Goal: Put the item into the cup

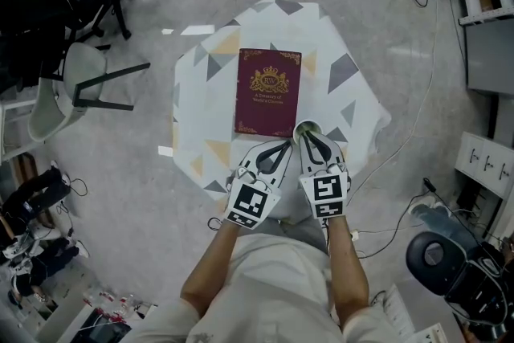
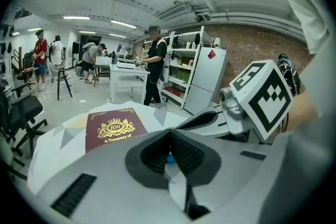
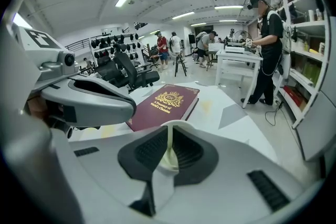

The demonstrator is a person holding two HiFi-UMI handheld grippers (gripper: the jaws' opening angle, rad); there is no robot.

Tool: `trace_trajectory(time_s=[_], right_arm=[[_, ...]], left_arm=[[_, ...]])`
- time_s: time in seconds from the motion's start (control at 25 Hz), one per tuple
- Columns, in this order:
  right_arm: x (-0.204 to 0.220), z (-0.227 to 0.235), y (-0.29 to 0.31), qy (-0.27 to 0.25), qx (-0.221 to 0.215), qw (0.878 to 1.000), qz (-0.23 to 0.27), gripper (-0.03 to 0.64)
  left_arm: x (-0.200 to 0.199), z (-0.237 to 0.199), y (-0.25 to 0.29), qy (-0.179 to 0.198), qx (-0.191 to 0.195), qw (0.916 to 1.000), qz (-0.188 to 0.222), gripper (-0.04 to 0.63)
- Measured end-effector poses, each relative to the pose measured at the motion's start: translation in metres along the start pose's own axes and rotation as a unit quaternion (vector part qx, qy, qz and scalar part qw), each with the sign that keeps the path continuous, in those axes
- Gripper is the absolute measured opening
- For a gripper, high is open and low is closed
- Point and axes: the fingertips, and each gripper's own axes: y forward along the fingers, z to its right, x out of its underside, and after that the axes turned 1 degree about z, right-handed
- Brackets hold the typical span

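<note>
There's gold print on the dark maroon hardcover book (image 1: 268, 92). A gold crowned crest (image 1: 269, 79) carries the initials "RW". Right under it is the title, "A Treasury of World's Classics", which reads best in the right gripper view. The left gripper view catches only "RW" and "A Treasury of".

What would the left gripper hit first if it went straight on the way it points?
Probably the maroon book, at its near right corner. The white cup in the right gripper sits just beside that line.
</note>
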Motion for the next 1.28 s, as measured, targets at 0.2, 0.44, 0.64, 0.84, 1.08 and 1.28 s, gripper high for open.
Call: trace_trajectory(time_s=[0.2,0.44,0.64,0.84,1.08,1.28], right_arm=[[-0.01,-0.002,-0.011,-0.006,0.006,1.0,0.014,0.036],[-0.033,-0.006,-0.039,-0.02,0.018,0.998,0.05,0.038],[-0.064,-0.007,-0.07,-0.027,0.034,0.994,0.101,0.052],[-0.101,-0.01,-0.106,-0.034,0.054,0.985,0.162,0.078],[-0.138,-0.018,-0.146,-0.045,0.068,0.972,0.22,0.077],[-0.157,-0.021,-0.173,-0.046,0.087,0.965,0.242,0.077]], left_arm=[[-0.008,-0.001,-0.006,0.006,-0.003,0.9999,0.009,0.012],[-0.028,-0.002,-0.018,0.017,-0.009,0.9993,0.033,0.012],[-0.053,0.0,-0.031,0.025,-0.011,0.9973,0.068,0.012],[-0.087,0.003,-0.053,0.033,-0.018,0.9919,0.121,0.014],[-0.137,0.013,-0.084,0.098,-0.014,0.9772,0.188,0.014],[-0.157,0.025,-0.103,0.145,-0.006,0.9701,0.195,0.014]])
